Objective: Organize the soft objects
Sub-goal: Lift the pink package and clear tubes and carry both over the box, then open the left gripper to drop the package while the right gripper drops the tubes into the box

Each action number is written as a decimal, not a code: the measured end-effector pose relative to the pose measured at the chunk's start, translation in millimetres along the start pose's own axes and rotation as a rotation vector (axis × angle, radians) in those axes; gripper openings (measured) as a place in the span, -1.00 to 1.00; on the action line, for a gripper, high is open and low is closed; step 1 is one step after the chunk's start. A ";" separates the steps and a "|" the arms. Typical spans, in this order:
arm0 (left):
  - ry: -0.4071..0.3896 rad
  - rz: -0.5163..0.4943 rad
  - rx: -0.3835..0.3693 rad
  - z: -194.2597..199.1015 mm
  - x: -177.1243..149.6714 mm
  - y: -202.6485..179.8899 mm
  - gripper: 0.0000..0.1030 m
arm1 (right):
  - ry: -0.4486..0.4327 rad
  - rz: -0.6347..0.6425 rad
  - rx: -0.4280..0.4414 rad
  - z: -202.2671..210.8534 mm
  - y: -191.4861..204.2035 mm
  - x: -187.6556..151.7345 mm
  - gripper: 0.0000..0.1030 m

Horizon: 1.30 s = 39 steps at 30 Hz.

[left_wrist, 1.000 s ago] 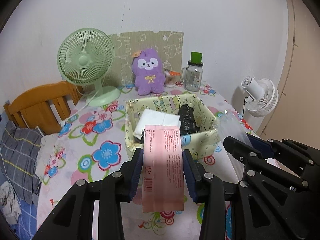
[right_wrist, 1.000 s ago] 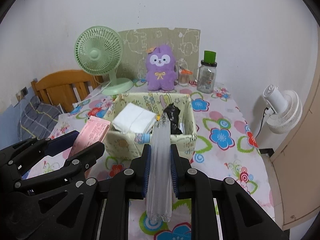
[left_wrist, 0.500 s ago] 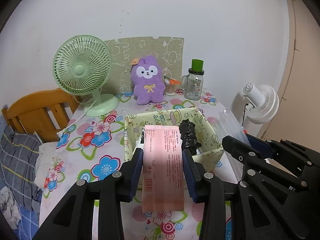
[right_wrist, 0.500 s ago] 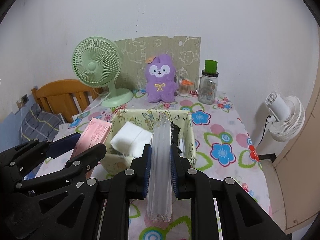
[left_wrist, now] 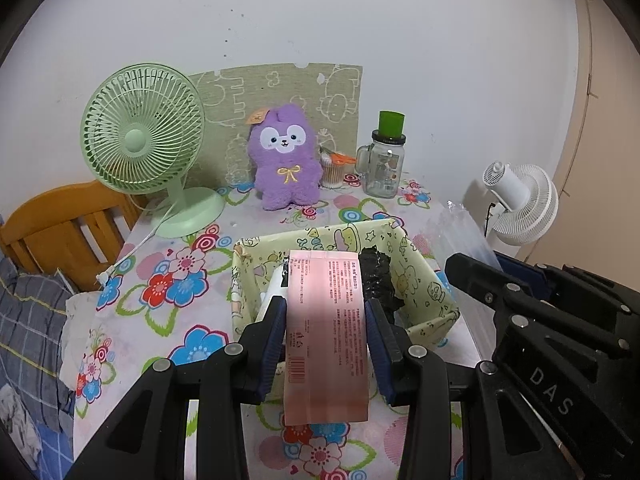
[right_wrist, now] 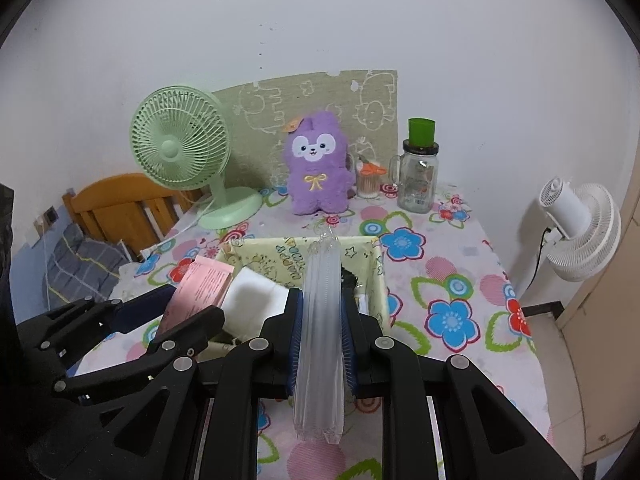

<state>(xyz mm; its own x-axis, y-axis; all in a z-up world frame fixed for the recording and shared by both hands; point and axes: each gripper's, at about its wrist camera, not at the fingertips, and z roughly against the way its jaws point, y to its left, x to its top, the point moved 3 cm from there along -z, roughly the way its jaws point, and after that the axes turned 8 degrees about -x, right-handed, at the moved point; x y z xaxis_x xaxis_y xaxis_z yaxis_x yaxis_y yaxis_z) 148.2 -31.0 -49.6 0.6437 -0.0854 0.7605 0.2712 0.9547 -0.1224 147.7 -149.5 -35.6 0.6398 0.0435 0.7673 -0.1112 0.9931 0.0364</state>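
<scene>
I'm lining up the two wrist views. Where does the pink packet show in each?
Left wrist: pink packet at lower centre, clamped between the left gripper jaws.
Right wrist: pink packet left of centre, beside the yellow box.
Shared landmark: purple plush at the wall.

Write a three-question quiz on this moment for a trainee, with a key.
1. True or false: the left gripper is shut on a pink packet.
2. What does the right gripper hold? A) a clear plastic pack B) a purple plush toy C) a glass jar
3. Fill in: the black item and the white pack lie inside the yellow ____.

Key:
1. True; the packet sits clamped between both fingers.
2. A; the purple plush toy and the glass jar stand at the back of the table.
3. box
</scene>
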 end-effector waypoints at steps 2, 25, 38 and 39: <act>0.001 0.000 0.000 -4.2 3.5 1.3 -0.21 | 0.001 0.000 -0.002 -3.8 0.0 2.2 -0.58; 0.083 0.026 -0.008 -82.4 22.7 18.9 -0.20 | 0.062 -0.013 0.019 -72.7 -8.0 23.7 -0.57; 0.102 -0.005 0.010 -101.3 17.8 25.4 0.43 | 0.111 0.011 0.050 -106.6 5.1 26.4 -0.57; 0.103 0.000 0.009 -101.0 18.0 26.4 0.45 | 0.115 0.011 0.053 -108.8 6.1 25.9 -0.57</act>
<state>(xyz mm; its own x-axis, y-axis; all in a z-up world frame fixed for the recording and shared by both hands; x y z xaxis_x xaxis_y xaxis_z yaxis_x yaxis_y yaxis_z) 239.2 -36.1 -103.6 0.7141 -0.1136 0.6907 0.2649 0.9572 -0.1164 246.3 -130.4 -85.2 0.7212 0.0695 0.6892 -0.1565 0.9856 0.0644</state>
